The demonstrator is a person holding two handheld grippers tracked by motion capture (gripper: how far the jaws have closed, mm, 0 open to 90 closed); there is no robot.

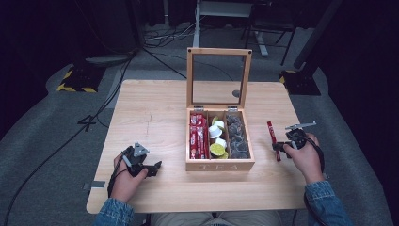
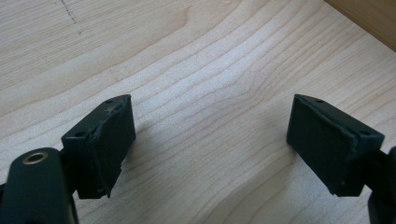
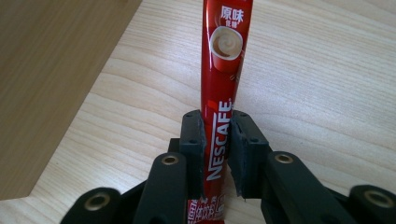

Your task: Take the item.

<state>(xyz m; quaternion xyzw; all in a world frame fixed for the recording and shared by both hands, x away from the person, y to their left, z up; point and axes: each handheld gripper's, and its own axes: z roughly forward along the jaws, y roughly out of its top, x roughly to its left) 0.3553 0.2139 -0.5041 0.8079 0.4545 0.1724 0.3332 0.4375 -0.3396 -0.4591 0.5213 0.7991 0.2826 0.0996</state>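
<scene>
A red Nescafe coffee stick (image 3: 224, 60) lies lengthwise on the wooden table, just right of the tea box, pointing away from me. My right gripper (image 3: 217, 126) is shut on its near end, with the pads pressed on the printed part. From above, that stick (image 1: 271, 132) runs out ahead of the right gripper (image 1: 277, 149). My left gripper (image 2: 210, 135) is open over bare wood with nothing between its pads. In the high view the left gripper (image 1: 155, 167) rests near the table's front left, pointing right toward the box.
The wooden tea box (image 1: 219, 165) stands mid-table with its glass lid (image 1: 219, 51) upright. It holds red sticks (image 1: 198, 136), small capsules (image 1: 217, 139) and dark pods (image 1: 236, 136). Its side wall (image 3: 56, 84) is close on the right gripper's left. Table edge (image 1: 197, 207) is near.
</scene>
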